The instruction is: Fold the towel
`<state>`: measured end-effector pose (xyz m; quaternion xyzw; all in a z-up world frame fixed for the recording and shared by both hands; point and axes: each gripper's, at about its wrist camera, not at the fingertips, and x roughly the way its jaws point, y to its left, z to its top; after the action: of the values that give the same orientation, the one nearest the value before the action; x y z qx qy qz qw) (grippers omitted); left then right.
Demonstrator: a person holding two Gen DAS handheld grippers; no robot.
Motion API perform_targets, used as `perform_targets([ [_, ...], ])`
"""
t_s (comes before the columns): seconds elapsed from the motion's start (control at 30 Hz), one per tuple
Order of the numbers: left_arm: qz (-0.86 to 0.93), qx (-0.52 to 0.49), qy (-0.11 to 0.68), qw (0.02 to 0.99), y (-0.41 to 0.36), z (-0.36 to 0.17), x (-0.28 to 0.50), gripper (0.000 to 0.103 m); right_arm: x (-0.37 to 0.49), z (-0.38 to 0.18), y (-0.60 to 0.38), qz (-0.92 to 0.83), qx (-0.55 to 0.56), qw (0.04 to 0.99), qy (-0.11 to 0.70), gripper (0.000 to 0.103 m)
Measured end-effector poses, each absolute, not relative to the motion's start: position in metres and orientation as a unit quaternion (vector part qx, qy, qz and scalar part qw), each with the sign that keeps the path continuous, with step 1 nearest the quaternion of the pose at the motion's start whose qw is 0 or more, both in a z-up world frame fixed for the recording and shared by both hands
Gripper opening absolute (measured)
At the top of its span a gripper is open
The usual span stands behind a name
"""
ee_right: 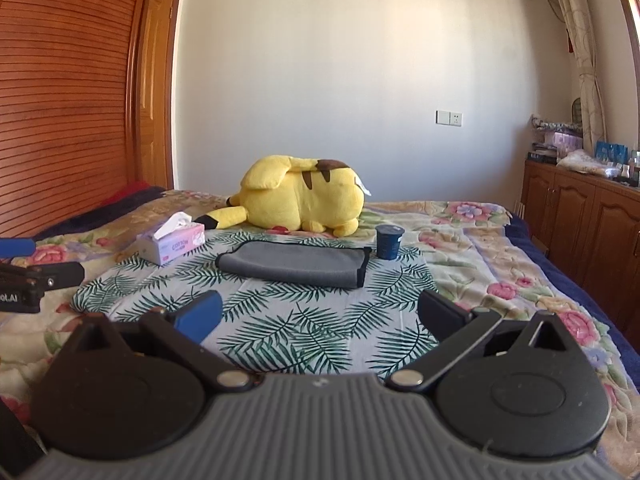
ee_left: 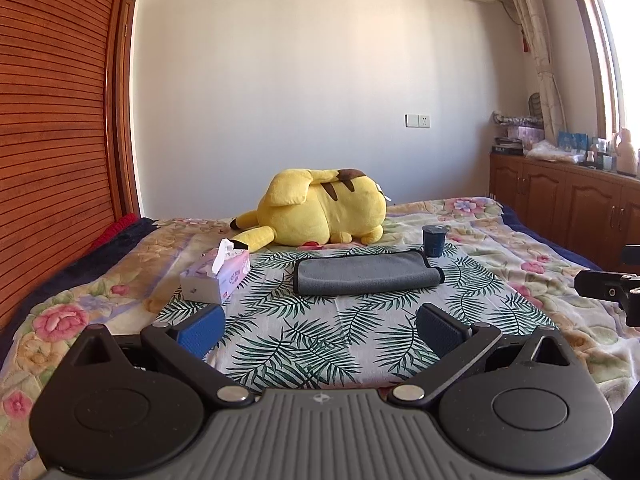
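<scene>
A grey towel (ee_left: 366, 273) with dark edging lies folded into a long strip on the palm-leaf cloth (ee_left: 320, 336) on the bed; it also shows in the right wrist view (ee_right: 294, 263). My left gripper (ee_left: 320, 330) is open and empty, held back from the towel's near edge. My right gripper (ee_right: 320, 314) is open and empty, also short of the towel. Part of the right gripper shows at the right edge of the left wrist view (ee_left: 612, 286), and part of the left gripper shows at the left edge of the right wrist view (ee_right: 28, 280).
A tissue box (ee_left: 218, 276) stands left of the towel and a dark blue cup (ee_left: 434, 240) behind its right end. A yellow plush toy (ee_left: 320, 210) lies behind. A wooden wardrobe (ee_left: 52, 120) stands on the left and cabinets (ee_left: 560, 200) on the right.
</scene>
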<state>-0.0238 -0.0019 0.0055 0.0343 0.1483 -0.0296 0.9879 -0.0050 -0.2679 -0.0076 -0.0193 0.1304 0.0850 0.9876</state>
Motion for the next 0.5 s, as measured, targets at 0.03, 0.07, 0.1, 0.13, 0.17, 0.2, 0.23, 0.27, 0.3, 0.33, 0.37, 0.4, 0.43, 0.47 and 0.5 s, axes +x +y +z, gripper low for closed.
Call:
perform_targets([
  [0.03,-0.03,0.035,0.146,0.988,-0.002,0.0058,-0.0243,0.087,-0.0054,-0.0075,-0.2686,0.083,-0.019,0.988,0.128,0.103],
  [0.07,-0.03,0.036,0.144,0.988,-0.0022,0.0059,-0.0249,0.087,-0.0059,-0.0072,-0.2691,0.081,-0.019,0.989,0.126,0.103],
  [0.1,-0.03,0.038,0.142,0.989,-0.0029,0.0061,-0.0256,0.087,-0.0062,-0.0074,-0.2701,0.078,-0.017,0.989,0.124,0.103],
  [0.13,-0.031,0.039,0.14,0.989,-0.0033,0.0062,-0.0262,0.087,-0.0058,-0.0074,-0.2709,0.076,-0.015,0.989,0.123,0.103],
  [0.17,-0.031,0.04,0.139,0.989,-0.0036,0.0063,-0.0266,0.087,-0.0058,-0.0074,-0.2719,0.074,-0.013,0.99,0.122,0.103],
  [0.2,-0.031,0.041,0.138,0.989,-0.0041,0.006,-0.0267,0.087,-0.0056,-0.0073,-0.2727,0.072,-0.011,0.99,0.121,0.103],
  [0.23,-0.031,0.041,0.137,0.989,-0.004,0.006,-0.0266,0.087,-0.0055,-0.0074,-0.2733,0.071,-0.01,0.99,0.12,0.103],
  [0.27,-0.031,0.041,0.137,0.989,-0.004,0.006,-0.0265,0.087,-0.0055,-0.0072,-0.2739,0.069,-0.009,0.99,0.119,0.103],
  [0.3,-0.031,0.04,0.138,0.989,-0.0041,0.0059,-0.0268,0.087,-0.0057,-0.0076,-0.2739,0.068,-0.008,0.991,0.119,0.103],
  [0.33,-0.031,0.04,0.138,0.989,-0.0041,0.0059,-0.0269,0.087,-0.0058,-0.0078,-0.2739,0.068,-0.008,0.991,0.119,0.103],
  [0.37,-0.031,0.04,0.138,0.989,-0.0035,0.006,-0.0264,0.087,-0.006,-0.008,-0.2738,0.068,-0.008,0.991,0.119,0.103],
  [0.4,-0.031,0.04,0.138,0.989,-0.0033,0.0059,-0.0263,0.087,-0.0061,-0.008,-0.2738,0.068,-0.008,0.991,0.119,0.103],
  [0.43,-0.031,0.04,0.138,0.989,-0.0033,0.0059,-0.0263,0.087,-0.0062,-0.0079,-0.2739,0.068,-0.008,0.991,0.119,0.103],
  [0.47,-0.031,0.04,0.138,0.989,-0.0033,0.0059,-0.0264,0.087,-0.0061,-0.0078,-0.274,0.068,-0.008,0.991,0.119,0.103],
  [0.5,-0.031,0.04,0.138,0.989,-0.0032,0.0059,-0.0264,0.087,-0.006,-0.0079,-0.2741,0.068,-0.008,0.991,0.119,0.103],
])
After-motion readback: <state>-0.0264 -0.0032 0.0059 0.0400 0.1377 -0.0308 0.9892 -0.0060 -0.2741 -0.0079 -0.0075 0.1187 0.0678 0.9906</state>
